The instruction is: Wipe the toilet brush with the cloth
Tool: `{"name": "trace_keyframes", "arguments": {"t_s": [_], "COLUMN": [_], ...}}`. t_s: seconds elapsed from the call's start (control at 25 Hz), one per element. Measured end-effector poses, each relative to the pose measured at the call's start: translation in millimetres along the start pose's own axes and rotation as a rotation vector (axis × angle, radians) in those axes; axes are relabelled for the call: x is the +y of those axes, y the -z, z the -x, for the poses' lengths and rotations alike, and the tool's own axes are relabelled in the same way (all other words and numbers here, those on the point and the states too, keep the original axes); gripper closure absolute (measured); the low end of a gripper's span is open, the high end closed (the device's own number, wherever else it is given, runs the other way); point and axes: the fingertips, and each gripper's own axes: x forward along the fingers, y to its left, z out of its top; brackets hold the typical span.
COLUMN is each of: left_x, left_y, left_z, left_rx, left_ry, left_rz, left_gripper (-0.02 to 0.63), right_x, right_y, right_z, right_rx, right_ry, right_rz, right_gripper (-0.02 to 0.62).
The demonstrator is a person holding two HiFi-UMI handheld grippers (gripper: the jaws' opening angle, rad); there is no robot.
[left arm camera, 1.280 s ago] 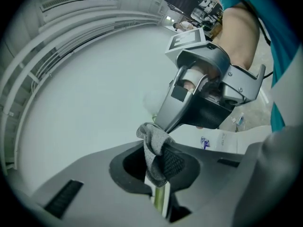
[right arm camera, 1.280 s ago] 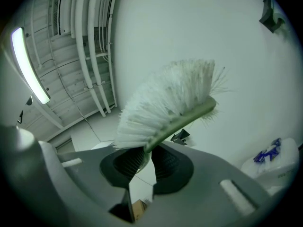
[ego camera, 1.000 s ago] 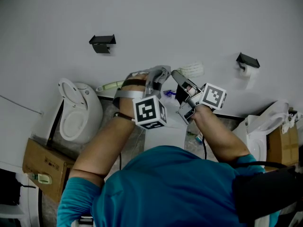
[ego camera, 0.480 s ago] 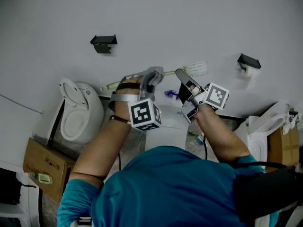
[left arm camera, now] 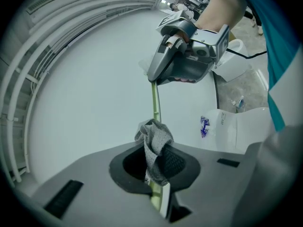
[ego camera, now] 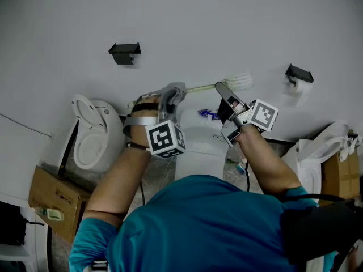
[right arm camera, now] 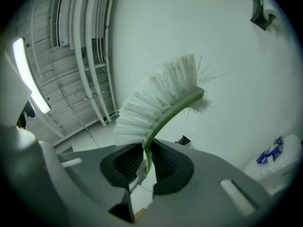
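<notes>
From the head view, my left gripper (ego camera: 172, 91) is at 9 o'clock of my right gripper (ego camera: 221, 89). The toilet brush (ego camera: 241, 82) spans both, bristles toward 3 o'clock.

In the left gripper view, my jaws pinch the grey cloth (left arm camera: 154, 143) around the green handle (left arm camera: 155, 103), which runs toward 12 o'clock.

In the right gripper view, my jaws stand narrowly apart, clamped on the brush's neck just below the bristles.

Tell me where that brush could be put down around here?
The white toilet top below the blue wrapper is bare. So is the floor strip between it and the left toilet. Crowded: the cardboard box far left, small clutter on the floor at right.
</notes>
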Motion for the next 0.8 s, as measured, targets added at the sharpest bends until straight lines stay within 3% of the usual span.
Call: {"name": "trace_keyframes", "arguments": {"t_s": [0.8], "left_x": [-0.3], "left_y": [59.9], "left_z": [8.8], "left_rx": [0.108], "left_ry": [-0.015], "left_rz": [0.027], "left_gripper": [0.568], "right_x": [-11.4], "right_y": [-19.3], "right_z": [11.9], "right_rx": [-0.046], "right_ry": [0.006], "right_rz": [-0.002], "right_gripper": [0.537]}}
